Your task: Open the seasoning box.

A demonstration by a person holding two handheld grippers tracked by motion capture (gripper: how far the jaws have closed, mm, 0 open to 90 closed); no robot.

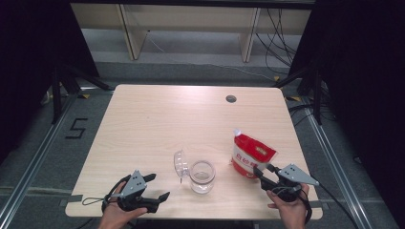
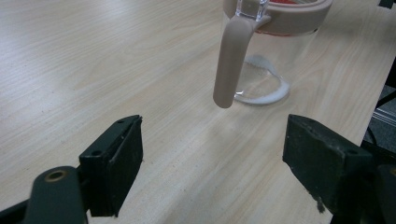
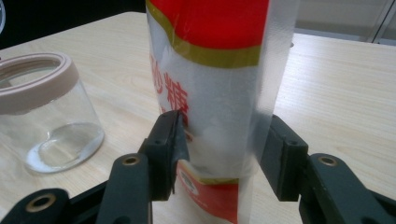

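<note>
Near the tabletop's (image 1: 143,109) front-right edge, the right gripper (image 3: 219,140) has its jaws pressed around the red-and-white sugar pouch (image 1: 251,155). That soft film could buckle or slip, spilling sugar beside the open glass jar (image 1: 202,176). By the front-left corner, the left gripper (image 1: 157,187) gapes wide, empty.

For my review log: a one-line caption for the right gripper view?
Hand-held gripper closing its jaws on a red-and-white pouch, glass jar alongside on the table.

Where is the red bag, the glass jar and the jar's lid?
Red bag (image 1: 251,153), high view, on its printed front.
Glass jar (image 1: 202,176), high view, on its clear wall.
Lid (image 1: 180,163), high view, on its clear dome.
</note>
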